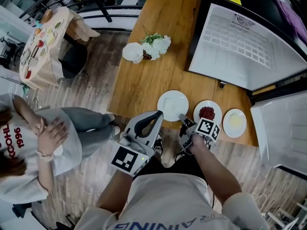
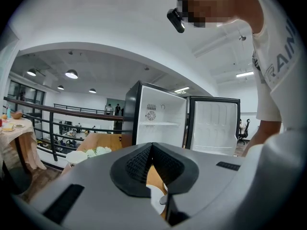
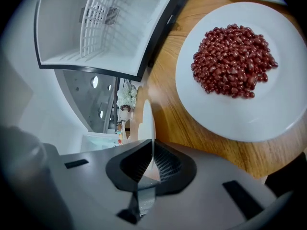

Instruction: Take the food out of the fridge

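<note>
The fridge (image 1: 244,47) stands open at the table's right, its shelves bare, with its door (image 1: 283,128) swung toward me. Three white plates sit along the near edge of the wooden table (image 1: 144,80): a plain one (image 1: 171,104), one with red beans (image 1: 207,113), and one with pale food (image 1: 234,122). My right gripper (image 1: 182,116) is shut on the right rim of the plain plate. That plate shows edge-on (image 3: 146,116) in the right gripper view, beside the beans (image 3: 233,61). My left gripper (image 1: 157,114) hovers shut and holds nothing, just left of the plain plate.
A white bowl (image 1: 133,52) and a bunch of white flowers (image 1: 157,44) stand at the table's far end. A seated person (image 1: 43,143) is at the left on the wooden floor. A small table with dishes (image 1: 41,47) and a railing (image 1: 110,4) lie beyond.
</note>
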`<state>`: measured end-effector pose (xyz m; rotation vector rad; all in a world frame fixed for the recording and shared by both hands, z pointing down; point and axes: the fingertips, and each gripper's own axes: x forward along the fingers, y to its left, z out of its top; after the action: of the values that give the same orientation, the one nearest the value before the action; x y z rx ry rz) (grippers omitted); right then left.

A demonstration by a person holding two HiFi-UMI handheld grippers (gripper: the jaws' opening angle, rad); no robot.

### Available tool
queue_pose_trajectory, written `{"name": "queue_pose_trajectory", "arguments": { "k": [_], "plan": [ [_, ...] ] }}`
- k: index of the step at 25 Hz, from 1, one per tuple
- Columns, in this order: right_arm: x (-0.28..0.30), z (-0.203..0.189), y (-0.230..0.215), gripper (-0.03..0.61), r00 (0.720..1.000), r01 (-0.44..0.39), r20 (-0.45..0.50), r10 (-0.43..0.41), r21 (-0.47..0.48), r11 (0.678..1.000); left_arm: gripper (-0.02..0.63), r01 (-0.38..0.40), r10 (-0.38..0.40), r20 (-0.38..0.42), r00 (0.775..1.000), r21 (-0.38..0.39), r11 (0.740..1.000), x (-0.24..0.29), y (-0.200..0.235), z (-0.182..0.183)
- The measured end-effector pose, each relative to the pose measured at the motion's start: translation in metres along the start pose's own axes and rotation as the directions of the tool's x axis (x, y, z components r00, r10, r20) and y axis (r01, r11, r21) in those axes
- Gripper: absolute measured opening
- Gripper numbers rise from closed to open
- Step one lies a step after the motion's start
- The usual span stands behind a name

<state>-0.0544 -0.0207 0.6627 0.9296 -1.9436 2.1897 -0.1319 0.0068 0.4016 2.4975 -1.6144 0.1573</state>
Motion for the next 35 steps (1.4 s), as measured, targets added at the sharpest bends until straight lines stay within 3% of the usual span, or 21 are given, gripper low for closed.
{"name": "queue_pose_trajectory", "arguments": {
  "k": [7,9,13,17,22,28,30,32,35],
  "plan": [
    [0.004,0.0,-0.008,0.04,0.998,0.057,-0.013,-0.058,-0.058,0.997,0.006,-0.003,0.003,-0.006,1.0,-0.017,1.0,-0.002,-0.001,-0.001],
    [0.005,-0.002,-0.007,0.104,0.998,0.055,-0.024,-0.057,-0.085,0.995,0.007,0.0,0.0,-0.008,1.0,-0.006,1.0,-0.002,0.0,-0.002],
    [0.007,-0.009,-0.006,0.148,0.994,0.072,-0.066,-0.087,-0.202,0.977,0.008,-0.004,0.003,-0.01,1.0,-0.036,0.999,-0.001,-0.002,0.0],
    [0.008,-0.019,-0.006,0.172,0.981,0.096,-0.121,-0.149,-0.366,0.926,0.008,0.002,-0.002,-0.008,1.0,-0.023,1.0,0.0,-0.003,0.0],
    [0.007,-0.023,-0.01,0.173,0.958,0.114,-0.177,-0.226,-0.489,0.865,0.006,0.006,-0.006,0.0,1.0,-0.012,1.0,0.003,-0.004,0.001],
    [0.0,-0.031,-0.016,0.173,0.906,0.139,-0.211,-0.367,-0.671,0.728,0.006,0.012,-0.012,0.007,1.0,0.007,1.0,0.002,-0.004,0.004],
    [-0.005,-0.033,-0.015,0.173,0.895,0.14,-0.212,-0.393,-0.702,0.698,0.008,0.012,-0.012,0.008,1.0,-0.002,1.0,0.002,-0.004,0.005],
    [-0.011,-0.032,-0.01,0.172,0.896,0.138,-0.201,-0.395,-0.72,0.68,0.008,0.012,-0.011,0.009,1.0,-0.015,1.0,0.003,-0.005,0.007],
    [-0.026,-0.019,0.01,0.134,0.934,0.125,-0.145,-0.327,-0.724,0.679,0.008,0.017,-0.017,0.012,1.0,-0.012,1.0,0.006,-0.007,0.009]
  ]
}}
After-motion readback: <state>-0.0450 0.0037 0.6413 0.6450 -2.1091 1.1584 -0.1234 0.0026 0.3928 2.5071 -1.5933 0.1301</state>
